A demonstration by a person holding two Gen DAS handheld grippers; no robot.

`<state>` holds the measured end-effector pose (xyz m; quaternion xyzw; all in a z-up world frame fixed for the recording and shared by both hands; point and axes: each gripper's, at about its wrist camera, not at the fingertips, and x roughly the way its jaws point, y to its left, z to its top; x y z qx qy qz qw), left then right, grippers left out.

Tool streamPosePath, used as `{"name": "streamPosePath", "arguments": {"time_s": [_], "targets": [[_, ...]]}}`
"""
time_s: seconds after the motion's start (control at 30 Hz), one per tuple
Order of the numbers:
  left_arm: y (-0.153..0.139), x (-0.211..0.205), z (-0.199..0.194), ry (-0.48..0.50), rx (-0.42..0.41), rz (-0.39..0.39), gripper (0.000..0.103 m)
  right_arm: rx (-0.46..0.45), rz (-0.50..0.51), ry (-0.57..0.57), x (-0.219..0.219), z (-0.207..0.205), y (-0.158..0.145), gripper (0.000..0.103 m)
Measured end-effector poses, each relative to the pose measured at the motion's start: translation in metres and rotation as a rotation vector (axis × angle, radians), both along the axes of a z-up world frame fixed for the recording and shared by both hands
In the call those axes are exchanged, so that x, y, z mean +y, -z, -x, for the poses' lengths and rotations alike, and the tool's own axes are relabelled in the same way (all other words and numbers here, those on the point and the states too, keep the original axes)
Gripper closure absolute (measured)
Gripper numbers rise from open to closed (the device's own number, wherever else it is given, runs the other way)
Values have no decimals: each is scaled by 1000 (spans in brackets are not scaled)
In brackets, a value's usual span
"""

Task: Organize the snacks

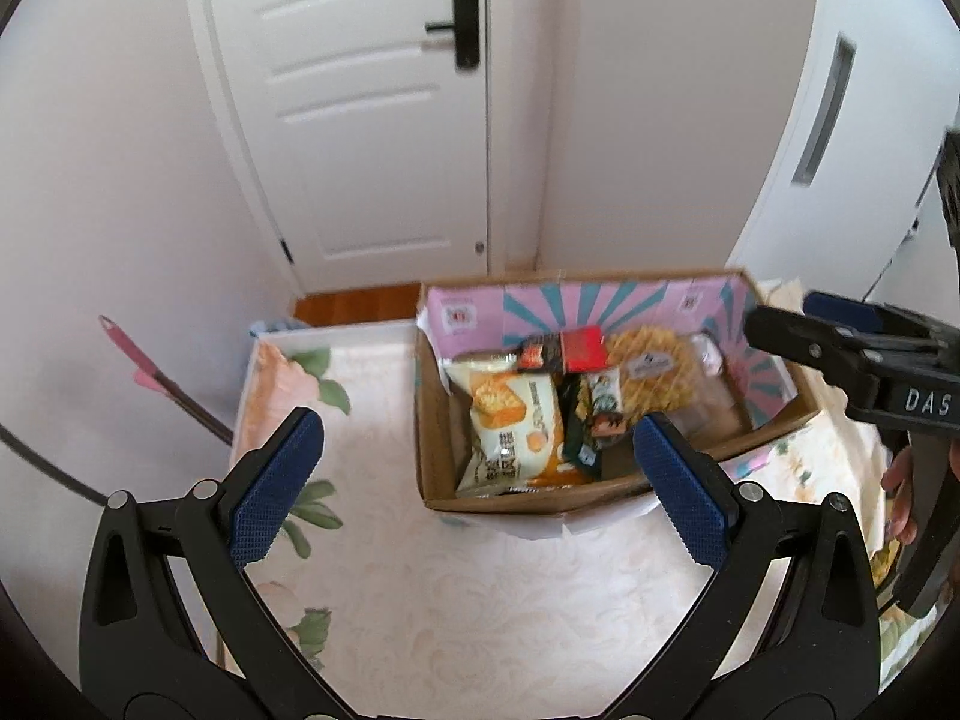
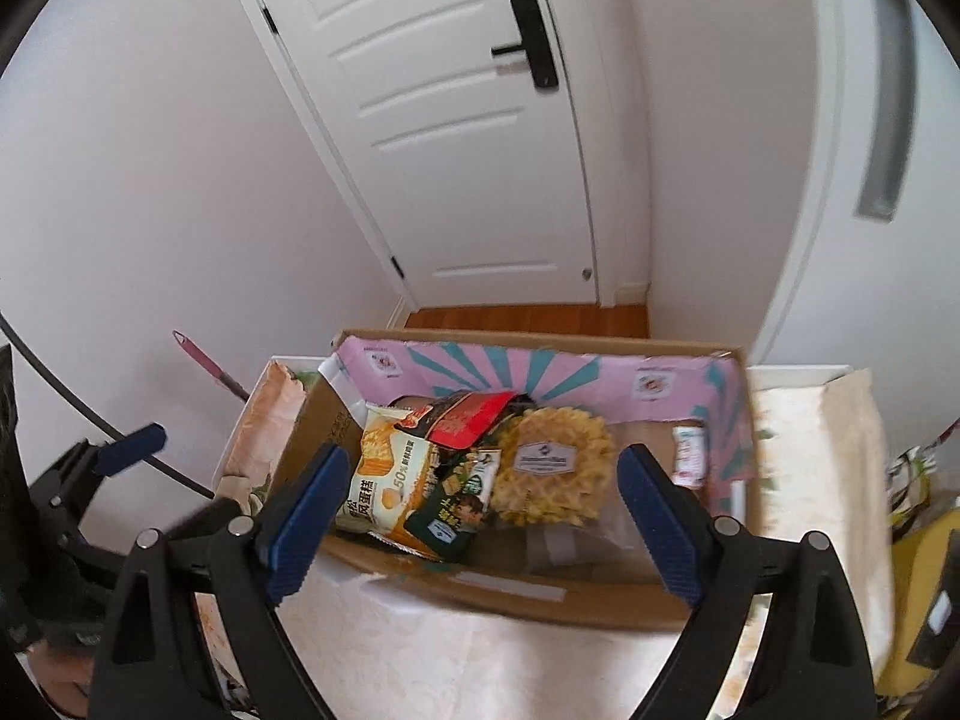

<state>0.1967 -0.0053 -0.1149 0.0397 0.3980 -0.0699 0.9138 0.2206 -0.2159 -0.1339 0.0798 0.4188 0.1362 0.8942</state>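
An open cardboard box [image 1: 437,456] [image 2: 600,594] with a pink and teal inner wall stands on the table. It holds several snacks: an orange-and-white cake packet [image 1: 513,420] [image 2: 390,480], a red-and-black packet [image 1: 564,349] [image 2: 462,420], a round yellow waffle pack [image 1: 654,375] [image 2: 555,465], a dark green packet [image 2: 453,510] and a small pink-white packet [image 2: 687,456]. My left gripper [image 1: 477,480] is open and empty, above the table in front of the box. My right gripper [image 2: 480,516] is open and empty, over the box's near side; it also shows in the left wrist view [image 1: 852,354].
The table wears a cream floral cloth [image 1: 450,600] [image 2: 804,450]. A white door [image 1: 372,108] and walls stand behind, with wood floor [image 2: 528,318] below. More packets and a yellow item [image 2: 918,546] lie at the table's right. A pink-handled stick [image 1: 150,372] leans at the left.
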Motion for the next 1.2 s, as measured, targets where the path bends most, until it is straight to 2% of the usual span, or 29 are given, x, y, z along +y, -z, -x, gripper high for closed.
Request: {"name": "streamPosePath", "arguments": {"time_s": [0.27,0.4,0.47,0.5,0.6,0.73,1.2], "targets": [[-60,5,42,-37,-175,44,0,-126,70,76,-22,56,-51,14],[-79,4,59,-46,-238,72,0,-196,94,128,-32,81,-74,14],[-86,3,67,-53,-270,75,0,-241,113,157,-37,93,-88,9],[-90,1,71,-54,-287,79,0,-260,122,171,-38,98,-93,0],[-95,-2,80,-47,-318,86,0,-313,147,206,-40,112,-107,0],[-98,-7,85,-39,-337,80,0,-334,179,247,-40,120,-111,0],[-104,-18,92,2,-373,53,0,-365,179,293,-37,133,-111,0]]}}
